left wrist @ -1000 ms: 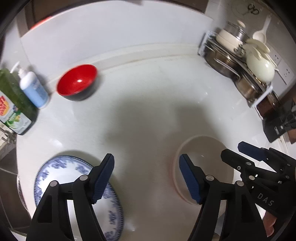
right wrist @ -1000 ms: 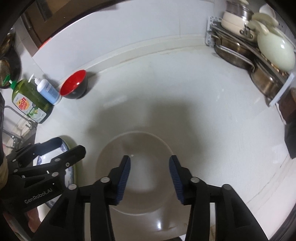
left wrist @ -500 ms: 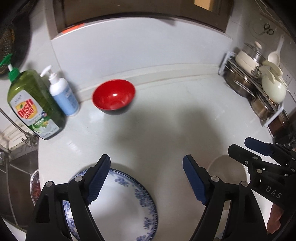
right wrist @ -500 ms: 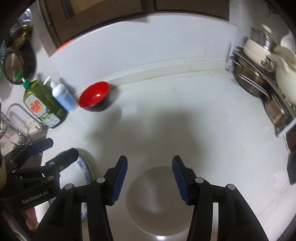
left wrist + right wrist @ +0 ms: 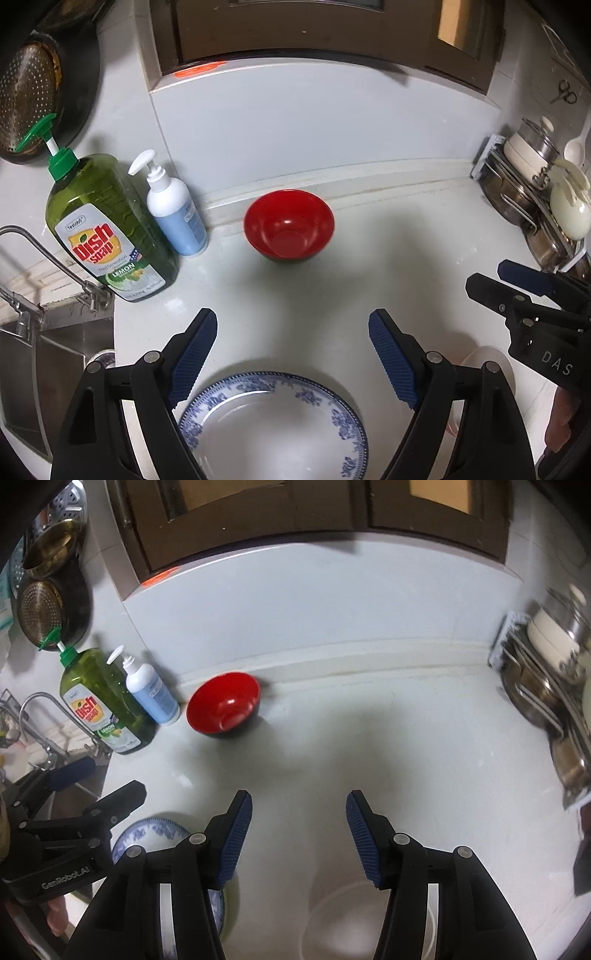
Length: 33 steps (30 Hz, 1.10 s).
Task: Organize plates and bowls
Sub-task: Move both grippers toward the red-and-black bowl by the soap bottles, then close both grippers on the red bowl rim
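A red bowl (image 5: 289,226) with a dark outside stands on the white counter near the back wall; it also shows in the right wrist view (image 5: 223,709). A blue-patterned white plate (image 5: 273,424) lies just below my open, empty left gripper (image 5: 292,332); part of it shows in the right wrist view (image 5: 153,830). A plain white plate (image 5: 343,923) lies under my open, empty right gripper (image 5: 299,814); its edge shows in the left wrist view (image 5: 491,356). Both grippers hover above the counter, well short of the bowl.
A green dish soap bottle (image 5: 103,229) and a white pump bottle (image 5: 175,210) stand left of the bowl. A sink with faucet (image 5: 48,266) is at the left. A rack of pots and lids (image 5: 543,206) stands at the right. Dark cabinets hang above.
Both grippers have pulled back and tilted up, so the plates slid to the bottom of the views and the red bowl moved toward the centre. The right gripper's jaws have widened.
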Motion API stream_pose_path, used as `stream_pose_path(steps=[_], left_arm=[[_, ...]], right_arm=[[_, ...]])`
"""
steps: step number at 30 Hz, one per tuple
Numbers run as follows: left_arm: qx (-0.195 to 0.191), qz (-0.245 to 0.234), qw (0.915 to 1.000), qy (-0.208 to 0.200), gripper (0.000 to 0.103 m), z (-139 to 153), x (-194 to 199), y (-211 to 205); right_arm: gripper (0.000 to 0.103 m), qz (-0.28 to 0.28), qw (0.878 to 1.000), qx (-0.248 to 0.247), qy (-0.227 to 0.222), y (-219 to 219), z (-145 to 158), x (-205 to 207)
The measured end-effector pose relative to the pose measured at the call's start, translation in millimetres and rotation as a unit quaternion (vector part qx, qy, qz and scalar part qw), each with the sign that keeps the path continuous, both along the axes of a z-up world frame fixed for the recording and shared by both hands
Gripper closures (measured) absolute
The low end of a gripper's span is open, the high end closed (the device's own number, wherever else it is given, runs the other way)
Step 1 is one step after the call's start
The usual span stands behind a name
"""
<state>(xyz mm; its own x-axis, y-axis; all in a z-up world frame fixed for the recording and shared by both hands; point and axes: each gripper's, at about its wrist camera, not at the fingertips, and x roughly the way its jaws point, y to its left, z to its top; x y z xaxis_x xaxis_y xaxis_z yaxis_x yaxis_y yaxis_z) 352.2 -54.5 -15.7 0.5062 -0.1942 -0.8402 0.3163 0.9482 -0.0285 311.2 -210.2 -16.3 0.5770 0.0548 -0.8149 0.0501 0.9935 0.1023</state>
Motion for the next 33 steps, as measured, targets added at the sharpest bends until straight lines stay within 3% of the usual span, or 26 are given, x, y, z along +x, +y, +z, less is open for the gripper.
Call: stream_pose_path(steps=[17,33], left_arm=[[0.020,0.013,0.9997,0.009,0.019,-1.1,72.4,18.3],[0.017,0.022,0.9979,0.058,0.020,-48.9,146.2,16.4]], right_arm=[[0.049,0.025,1.000,0.003,0.006,30.3,5.6,71.5],[0.049,0.012,0.997,0.028,0.075,31.3,-42.7,152.8]])
